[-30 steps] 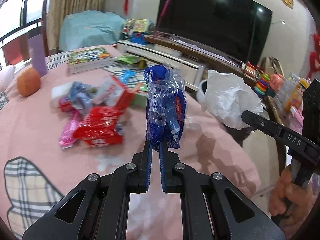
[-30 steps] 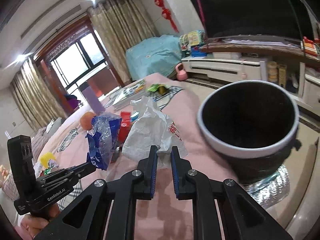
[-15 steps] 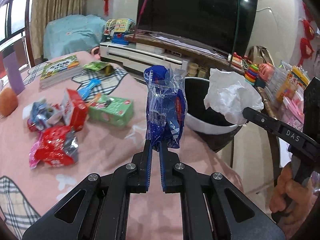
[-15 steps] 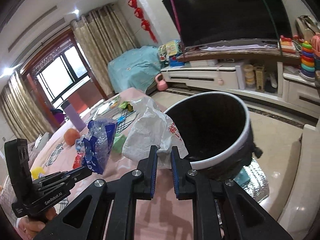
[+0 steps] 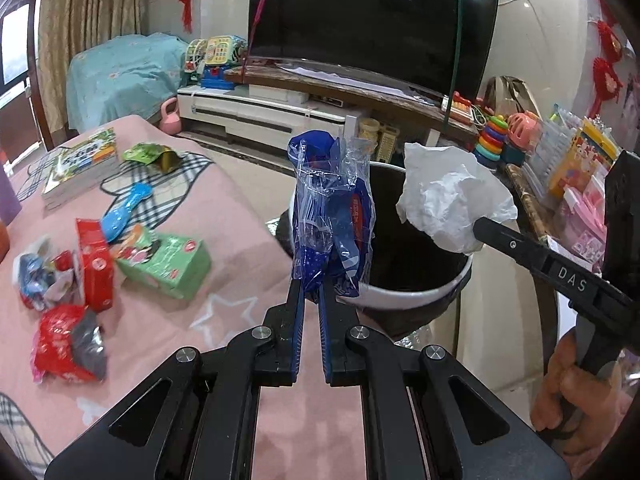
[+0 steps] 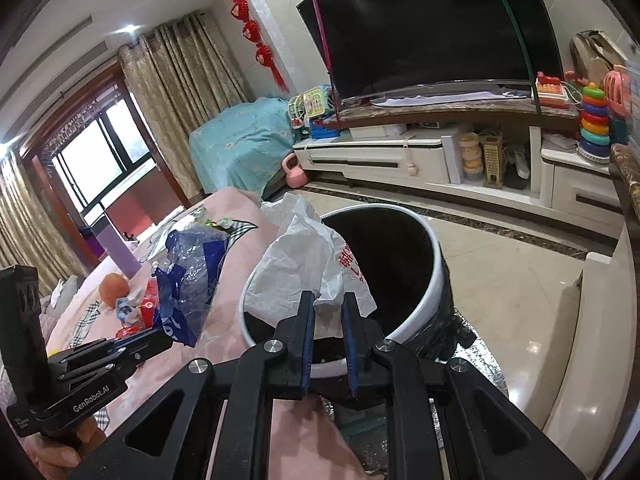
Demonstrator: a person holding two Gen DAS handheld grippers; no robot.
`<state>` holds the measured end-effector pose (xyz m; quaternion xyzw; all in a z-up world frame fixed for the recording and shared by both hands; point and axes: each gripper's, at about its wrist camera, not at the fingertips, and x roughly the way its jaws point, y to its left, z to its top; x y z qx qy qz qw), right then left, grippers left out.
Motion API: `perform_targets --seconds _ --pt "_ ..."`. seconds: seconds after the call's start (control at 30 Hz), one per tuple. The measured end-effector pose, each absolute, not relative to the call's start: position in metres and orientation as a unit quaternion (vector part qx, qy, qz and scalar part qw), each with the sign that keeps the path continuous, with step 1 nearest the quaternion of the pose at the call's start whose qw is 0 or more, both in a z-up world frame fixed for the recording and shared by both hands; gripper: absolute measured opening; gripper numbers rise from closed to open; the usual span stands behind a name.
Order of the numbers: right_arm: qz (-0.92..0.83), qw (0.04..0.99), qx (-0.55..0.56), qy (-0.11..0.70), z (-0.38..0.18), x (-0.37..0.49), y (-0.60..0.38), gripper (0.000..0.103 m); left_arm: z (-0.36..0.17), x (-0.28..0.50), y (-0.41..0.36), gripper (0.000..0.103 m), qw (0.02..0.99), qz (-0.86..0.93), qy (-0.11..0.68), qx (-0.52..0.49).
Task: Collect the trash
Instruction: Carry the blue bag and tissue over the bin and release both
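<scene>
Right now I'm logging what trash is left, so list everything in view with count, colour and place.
Blue crinkled plastic wrapper: 1, blue and clear, in left claw.
White crumpled plastic bag: 1, white, in right claw over bin.
Round black bin with white rim: 1, beside bed.
Green carton: 1, on pink bedspread.
Red packets: at least 2, by carton.
Orange fruit: 1, on bed.
Left claw: 1, black, shut.
Right claw: 1, black, shut.
</scene>
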<state>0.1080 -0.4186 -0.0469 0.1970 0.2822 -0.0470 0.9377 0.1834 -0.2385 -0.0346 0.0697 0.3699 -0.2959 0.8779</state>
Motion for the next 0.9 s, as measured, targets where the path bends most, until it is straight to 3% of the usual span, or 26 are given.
perform_targets --seconds 0.53,0.6,0.67,0.7,0.77,0.9 --pt "-0.065 0.929 0.195 0.308 -0.057 0.131 -0.445 0.015 -0.043 0.205 -0.282 0.009 0.862 -0.313 0.390 0.085" --pt "-0.065 0.928 0.195 0.311 -0.057 0.134 -0.446 0.018 -0.044 0.207 -0.285 0.014 0.863 -0.311 0.389 0.091" --pt "-0.065 0.927 0.198 0.311 -0.058 0.135 -0.448 0.019 -0.045 0.208 -0.286 0.041 0.864 -0.305 0.389 0.094" --pt "-0.065 0.927 0.200 0.311 -0.059 0.136 -0.449 0.021 -0.046 0.208 -0.284 0.047 0.867 -0.301 0.386 0.093" --pt "-0.065 0.926 0.204 0.311 -0.059 0.136 -0.451 0.031 -0.047 0.207 -0.281 0.051 0.869 -0.298 0.385 0.091" --pt "-0.064 0.926 0.214 0.304 -0.058 0.131 -0.451 0.039 -0.051 0.206 -0.270 0.053 0.869 -0.291 0.393 0.080"
